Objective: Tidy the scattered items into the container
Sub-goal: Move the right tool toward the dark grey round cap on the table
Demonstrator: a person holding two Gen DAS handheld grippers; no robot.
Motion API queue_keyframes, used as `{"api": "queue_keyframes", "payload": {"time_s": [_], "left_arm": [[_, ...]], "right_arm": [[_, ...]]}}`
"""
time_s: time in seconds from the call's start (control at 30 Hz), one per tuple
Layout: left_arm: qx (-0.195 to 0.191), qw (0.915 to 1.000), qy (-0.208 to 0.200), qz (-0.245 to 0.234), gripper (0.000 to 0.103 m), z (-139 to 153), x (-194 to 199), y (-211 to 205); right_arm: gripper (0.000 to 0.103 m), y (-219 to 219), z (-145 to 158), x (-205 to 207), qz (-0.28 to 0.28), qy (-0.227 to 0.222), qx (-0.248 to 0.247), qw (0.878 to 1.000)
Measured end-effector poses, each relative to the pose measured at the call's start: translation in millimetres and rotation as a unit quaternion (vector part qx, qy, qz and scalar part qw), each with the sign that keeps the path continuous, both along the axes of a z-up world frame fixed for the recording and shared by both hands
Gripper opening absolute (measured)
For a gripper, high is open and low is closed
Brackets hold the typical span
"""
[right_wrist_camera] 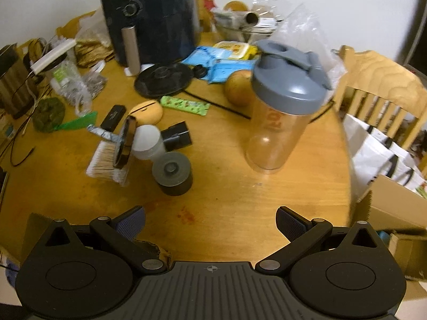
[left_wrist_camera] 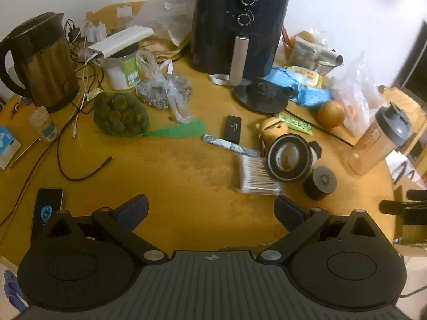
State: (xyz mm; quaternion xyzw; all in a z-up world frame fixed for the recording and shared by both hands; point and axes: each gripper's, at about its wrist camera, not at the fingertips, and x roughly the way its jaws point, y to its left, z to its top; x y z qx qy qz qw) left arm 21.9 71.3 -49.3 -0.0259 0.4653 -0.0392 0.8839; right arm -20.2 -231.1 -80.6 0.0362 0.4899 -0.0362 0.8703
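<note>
- Left gripper (left_wrist_camera: 210,210) spread wide, nothing between the pads, hanging over bare wood near the table's (left_wrist_camera: 186,165) front edge.
- Right gripper (right_wrist_camera: 210,220) likewise spread wide and holding nothing, above the front edge toward the table's right side.
- Cardboard box (right_wrist_camera: 395,213) off the right edge, just beside the right gripper; a flap also showing at the lower left of the right view.
- Scattered mid-table, right of centre: swabs (left_wrist_camera: 257,172) in a clear pack, tape roll (left_wrist_camera: 289,157) leaning upright against them, a dark canister (left_wrist_camera: 320,182) with grey lid nearest the front.
- White bottle (right_wrist_camera: 148,141) lying behind the roll, a black adapter (right_wrist_camera: 177,136) touching its end.
- Farther back: black case (left_wrist_camera: 233,129), patterned stick (left_wrist_camera: 229,145), wooden figure (left_wrist_camera: 271,128), green wrapper (left_wrist_camera: 295,124).
- Shaker (right_wrist_camera: 277,114) standing upright near the right edge, grey lid, orange lettering too blurred to read.
- Onion (left_wrist_camera: 331,113) behind it, blue packets (left_wrist_camera: 293,82) and a yellow pack beyond.
- Air fryer (left_wrist_camera: 240,24) at the back edge, two dials, labels too small to read; kettle base (left_wrist_camera: 260,96) in front.
- Kettle (left_wrist_camera: 40,61) at the left edge, cables trailing forward.
- Green net bag (left_wrist_camera: 120,114) and a knotted plastic bag (left_wrist_camera: 162,90) left of centre.
- Phone (left_wrist_camera: 49,208) at the front left corner, screen lit, partly behind the left gripper.
- Chair (right_wrist_camera: 379,85) beyond the right edge.
</note>
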Motion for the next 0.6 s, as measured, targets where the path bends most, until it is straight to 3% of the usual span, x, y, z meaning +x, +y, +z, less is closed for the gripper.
{"api": "queue_keyframes", "payload": {"time_s": [0.23,0.6], "left_arm": [[0.004,1.0,0.001,0.006,0.103,2.2,-7.6,-10.0],[0.0,1.0,0.004,-0.001,0.103,3.7,-14.1,-22.4]], "right_arm": [[0.103,3.9,-9.2,14.7,0.039,0.011,0.007,0.999],[0.103,10.5,-20.1,36.2,0.084,0.005,-0.029,0.996]]}}
